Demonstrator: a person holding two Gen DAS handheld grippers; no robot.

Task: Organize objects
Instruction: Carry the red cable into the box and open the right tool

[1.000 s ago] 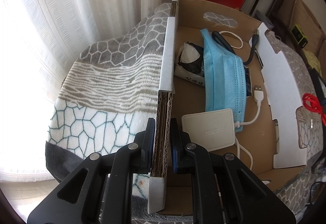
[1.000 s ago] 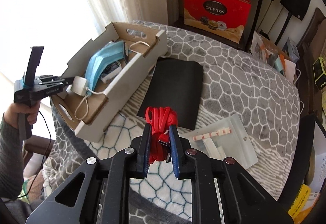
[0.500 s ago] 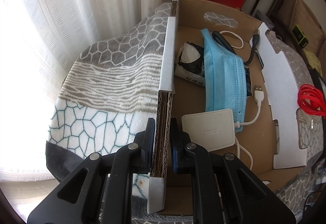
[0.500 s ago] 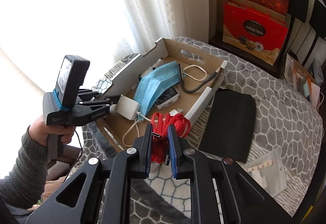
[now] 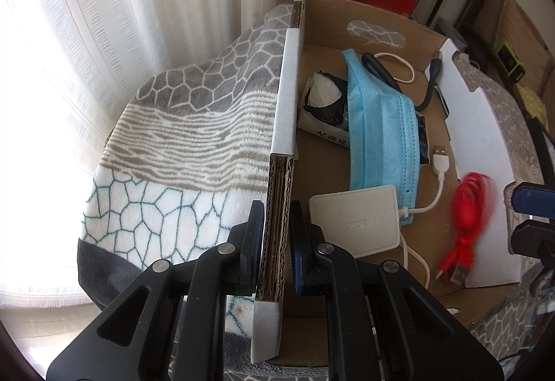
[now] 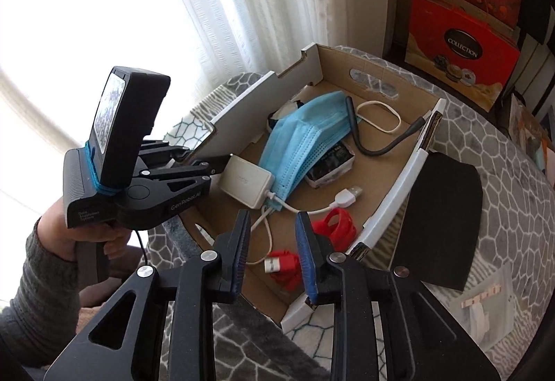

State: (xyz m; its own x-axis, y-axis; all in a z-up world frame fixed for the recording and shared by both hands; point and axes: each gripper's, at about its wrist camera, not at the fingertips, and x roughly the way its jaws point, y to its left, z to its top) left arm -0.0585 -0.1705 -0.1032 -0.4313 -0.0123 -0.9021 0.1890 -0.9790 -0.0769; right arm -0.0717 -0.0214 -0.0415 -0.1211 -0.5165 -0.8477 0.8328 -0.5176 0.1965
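Observation:
An open cardboard box (image 6: 392,204) sits on a patterned blanket. My left gripper (image 5: 275,207) is shut on the box's side wall (image 5: 284,124); it also shows in the right wrist view as the left gripper (image 6: 208,160), held by a hand. My right gripper (image 6: 272,225) hovers over the box's near end with its jaws opening and nothing pressed between the pads. The red cable (image 6: 334,225) lies loose below them on the box floor. In the left wrist view the red cable (image 5: 466,214) is blurred against the box's inner wall, beside the right gripper (image 5: 530,218).
Inside the box lie a blue face mask (image 6: 301,145), a white charger (image 6: 248,185) with its cable, a black flexible lamp (image 6: 381,145) and a small packet. A black pouch (image 6: 440,218) and a plastic bag (image 6: 485,304) lie on the blanket beside the box. Curtains hang behind.
My right gripper moved from the blanket to over the box with the red cable, then opened and let it go into the box. The left gripper kept its hold on the wall.

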